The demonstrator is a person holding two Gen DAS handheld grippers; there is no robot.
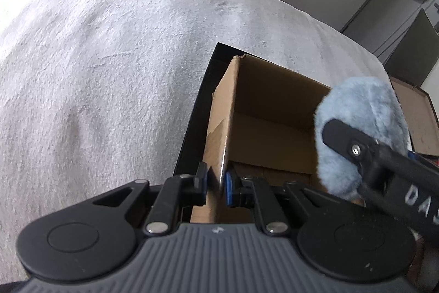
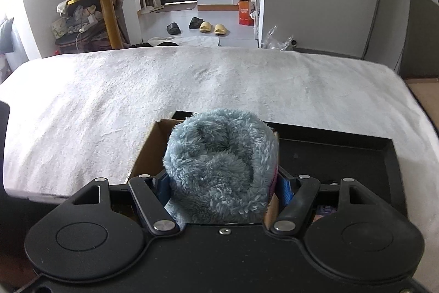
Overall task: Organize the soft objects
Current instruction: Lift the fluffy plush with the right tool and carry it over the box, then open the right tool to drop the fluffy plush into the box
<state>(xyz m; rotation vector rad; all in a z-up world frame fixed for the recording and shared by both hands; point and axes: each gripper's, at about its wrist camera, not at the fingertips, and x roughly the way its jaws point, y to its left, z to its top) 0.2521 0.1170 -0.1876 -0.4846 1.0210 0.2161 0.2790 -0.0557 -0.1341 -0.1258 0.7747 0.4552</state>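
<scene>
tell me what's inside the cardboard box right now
In the left wrist view the cardboard box shows only bare brown walls and floor. The fluffy blue item, held by the right gripper, covers the right part of the inside, so that part cannot be seen.

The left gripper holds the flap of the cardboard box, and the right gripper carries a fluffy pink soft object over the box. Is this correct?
Not quite. The fluffy soft object is light blue, not pink; the right wrist view shows it clearly. The rest stands: the left gripper holds the flap of the cardboard box, and the right gripper carries the object over it.
</scene>
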